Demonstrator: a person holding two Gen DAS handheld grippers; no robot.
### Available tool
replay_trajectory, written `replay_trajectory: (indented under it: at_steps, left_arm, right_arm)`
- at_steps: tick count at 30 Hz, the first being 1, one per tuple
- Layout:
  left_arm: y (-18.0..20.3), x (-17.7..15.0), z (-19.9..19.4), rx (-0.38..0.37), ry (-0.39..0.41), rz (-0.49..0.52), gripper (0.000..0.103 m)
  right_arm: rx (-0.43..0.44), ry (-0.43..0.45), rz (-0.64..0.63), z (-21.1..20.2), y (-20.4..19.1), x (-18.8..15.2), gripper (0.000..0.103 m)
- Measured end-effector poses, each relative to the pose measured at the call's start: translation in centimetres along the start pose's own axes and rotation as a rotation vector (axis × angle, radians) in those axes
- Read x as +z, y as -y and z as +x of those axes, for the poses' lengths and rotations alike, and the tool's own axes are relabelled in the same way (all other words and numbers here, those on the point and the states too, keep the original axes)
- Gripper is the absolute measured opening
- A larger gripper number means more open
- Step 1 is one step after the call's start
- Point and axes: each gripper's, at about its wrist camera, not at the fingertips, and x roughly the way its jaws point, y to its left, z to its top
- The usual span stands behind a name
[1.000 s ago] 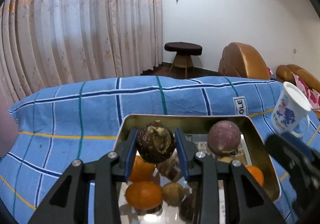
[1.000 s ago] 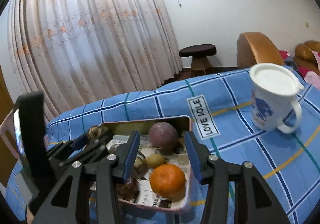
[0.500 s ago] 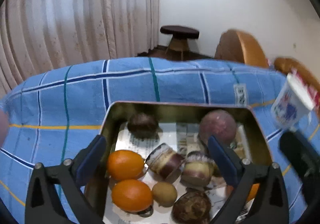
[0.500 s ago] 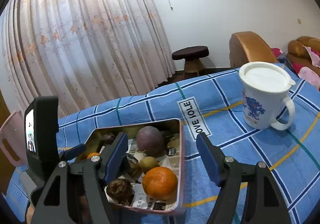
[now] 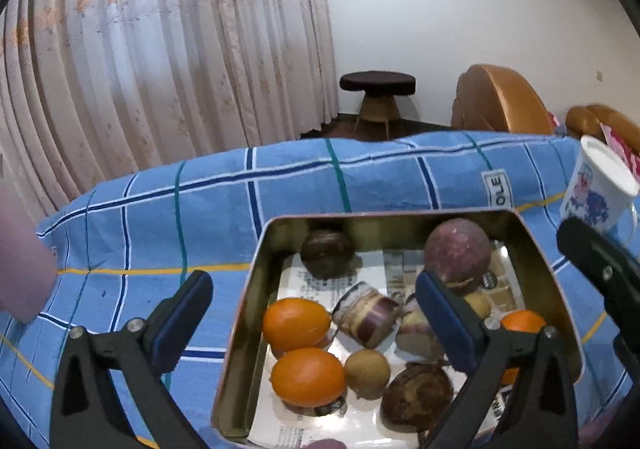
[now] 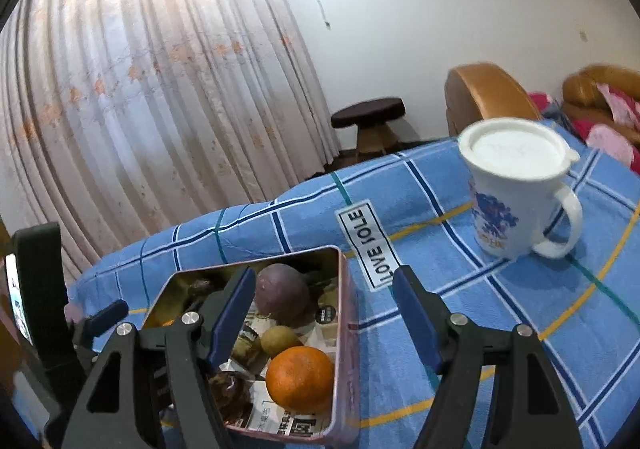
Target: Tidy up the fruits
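Observation:
A metal tin (image 5: pixel 244 301) sits on the blue checked cloth and holds several fruits. A dark brown fruit (image 5: pixel 327 259) lies in its back left corner and a round purple fruit (image 5: pixel 457 251) at the back right. Two oranges (image 5: pixel 296 324) lie at the left, with a small tan fruit (image 5: pixel 367 373) and cut purple pieces (image 5: pixel 366 315) beside them. My left gripper (image 5: pixel 312 285) hangs wide open above the tin, holding nothing. My right gripper (image 6: pixel 323 281) is open over the tin's right wall (image 6: pixel 344 313), near another orange (image 6: pixel 300 379), and is empty.
A white lidded mug (image 6: pixel 512 189) with a blue print stands on the cloth to the right of the tin. Beyond the table are a dark stool (image 5: pixel 376 83), a tan armchair (image 5: pixel 500 97) and a long curtain. A pink object (image 5: pixel 20 269) sits at the far left.
My left gripper opened wide and let go of the dark brown fruit, which now lies in the tin's back left corner. My right gripper's jaws spread wider.

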Motion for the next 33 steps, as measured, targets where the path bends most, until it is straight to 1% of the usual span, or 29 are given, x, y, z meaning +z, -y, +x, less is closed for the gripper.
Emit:
replay_trajectory:
  at_steps: [2,4,6,7,11,13,17,21,26,29,33]
  left_arm:
    - [-0.3,-0.3,0.1,-0.013,-0.009,-0.013,0.103]
    - [-0.7,-0.6,0.1,-0.005,-0.007,-0.023,0.103]
    - [-1.3,-0.8,-0.1,0.007,0.006,-0.027,0.103]
    - [-1.5,-0.9,-0.2,0.012,0.009,-0.03,0.103]
    - [-1.9,-1.5,0.2,-0.005,-0.03,-0.045,0.103]
    - [-1.9,-1.7,0.0,-0.01,-0.037,-0.05,0.103]
    - [-2.0,-2.4,-1.5,0.001,0.005,-0.044,0.103]
    - [-2.7,-3.1,-3.0,0.0,0.055,-0.064,0.103]
    - [-3.9,-4.0,-5.8,0.036,0.17,-0.109,0.103]
    - [-4.4,-4.4,-6.6,0.046,0.203,-0.119,0.103]
    - [-4.4,-4.7,-7.4,0.057,0.239,-0.119,0.103]
  right_arm:
    - [-0.034,0.027,-0.058,0.0,-0.9,-0.1,0.073]
    - [-0.057,0.056,-0.106,-0.1,-1.7,-0.3,0.073]
    - [-0.08,0.072,-0.148,0.0,-2.3,-0.4,0.078]
    - [-0.08,0.072,-0.16,0.1,-2.6,-0.5,0.081]
    - [-0.067,0.102,-0.182,-0.5,-2.9,-0.6,0.081]
    - [-0.071,0.116,-0.194,-0.8,-3.0,-0.7,0.081]
    - [-0.074,0.131,-0.212,-1.5,-3.4,-1.0,0.083]
    - [-0.049,0.161,-0.205,-2.6,-3.4,-1.4,0.085]
    - [-0.032,0.191,-0.215,-4.1,-3.6,-2.1,0.085]
    - [-0.025,0.213,-0.228,-5.0,-3.9,-2.5,0.085]
    - [-0.024,0.266,-0.245,-6.2,-4.0,-2.8,0.086]
